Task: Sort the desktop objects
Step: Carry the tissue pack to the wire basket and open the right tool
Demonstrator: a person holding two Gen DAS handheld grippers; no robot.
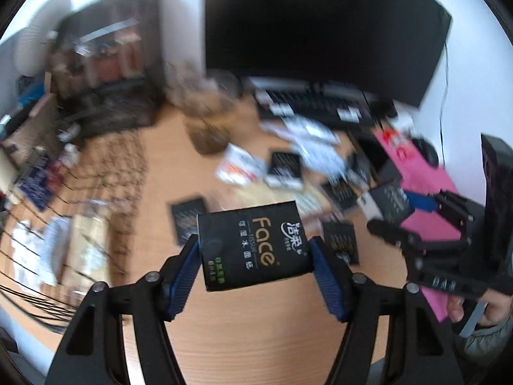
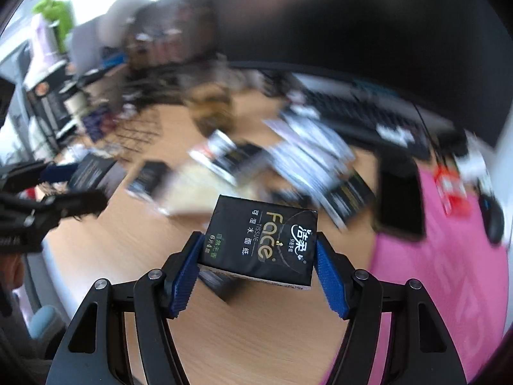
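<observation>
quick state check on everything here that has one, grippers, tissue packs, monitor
left gripper: shut on a black Face tissue pack, lifted off the desk
right gripper: shut on another Face tissue pack, lifted, tilted
monitor: screen dark
loose tissue packs: lying flat on the desk

My left claw and my right claw each carry a black tissue pack, so both hang above the wooden desk. Right below and just ahead of them the desktop is bare; I could pass or set down there. Further ahead the way is cluttered: scattered black packets, white leaflets and a keyboard under the dark monitor. A wire rack blocks my left side, a pink mat with a mouse lies on my right, and my two claws hang near each other.
</observation>
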